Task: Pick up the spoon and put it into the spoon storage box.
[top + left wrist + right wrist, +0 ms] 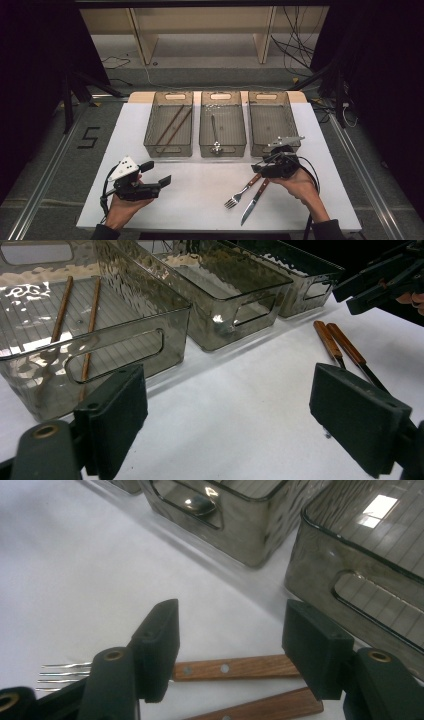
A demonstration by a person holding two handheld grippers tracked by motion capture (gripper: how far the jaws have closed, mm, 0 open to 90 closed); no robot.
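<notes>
A fork [240,192] and a knife [255,200], both with wooden handles, lie side by side on the white table at front right. My right gripper [260,167] is low over their handle ends. In the right gripper view its jaws [230,640] are open and straddle the fork's handle [230,668], with the pads apart from it; the knife's handle [270,707] lies just nearer. My left gripper [155,173] is held at front left, open and empty [230,415], pointing toward the bins.
Three smoky clear bins stand in a row at the back of the table. The left bin [168,145] holds two brown chopsticks [172,125], the middle bin [222,147] a spoon [215,135], and the right bin [270,125] holds nothing.
</notes>
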